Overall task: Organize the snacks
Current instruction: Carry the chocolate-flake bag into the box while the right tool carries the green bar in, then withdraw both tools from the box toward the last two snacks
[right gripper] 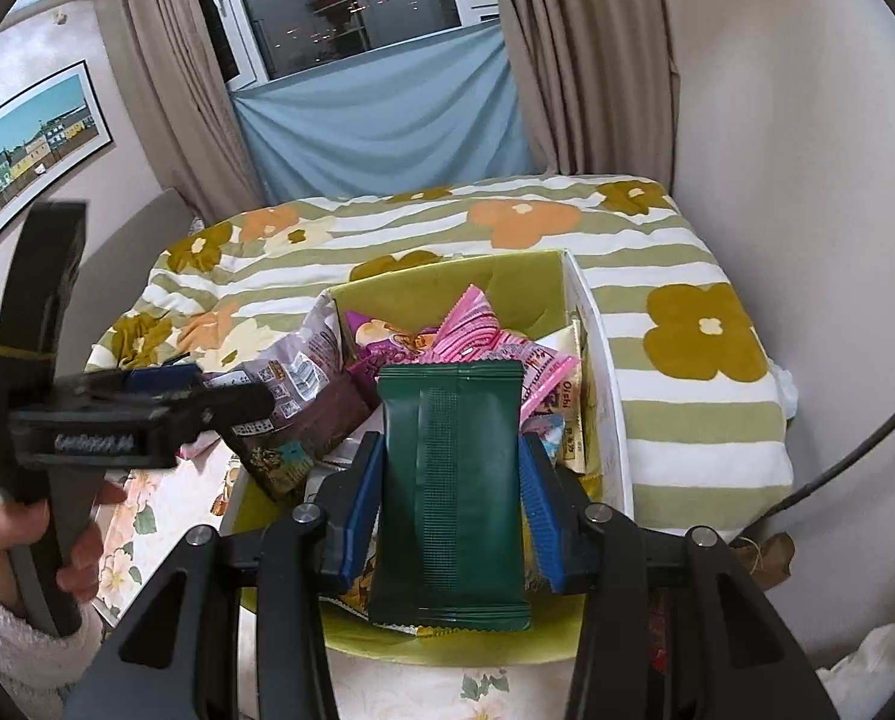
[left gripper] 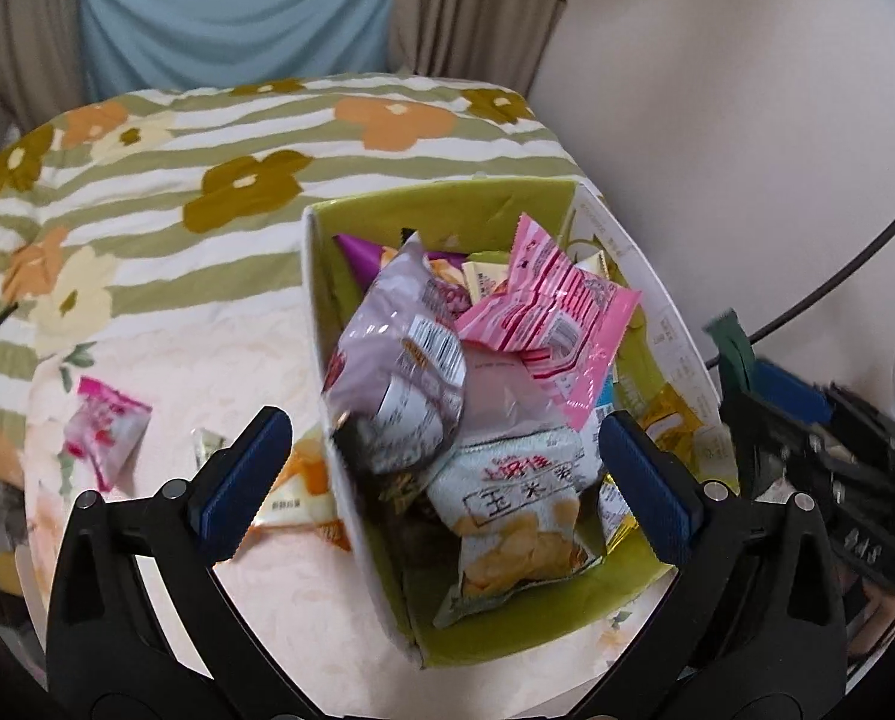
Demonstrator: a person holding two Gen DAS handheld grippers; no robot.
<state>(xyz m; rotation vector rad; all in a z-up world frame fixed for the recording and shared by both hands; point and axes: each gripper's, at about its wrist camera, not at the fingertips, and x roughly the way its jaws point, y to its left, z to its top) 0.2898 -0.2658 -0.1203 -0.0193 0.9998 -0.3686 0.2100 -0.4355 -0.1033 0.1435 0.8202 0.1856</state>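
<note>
A flowered, green-striped quilt covers the bed below beige curtains and a dark window.

white chip bag: "玉米" | pink packet: "Oishi" | left gripper: perhaps "GenRobot"

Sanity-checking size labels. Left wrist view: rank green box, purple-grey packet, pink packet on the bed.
1. green box
2. purple-grey packet, though nearer the camera
3. pink packet on the bed, clearly smallest

Bedroom: floral quilt, curtained window
</note>
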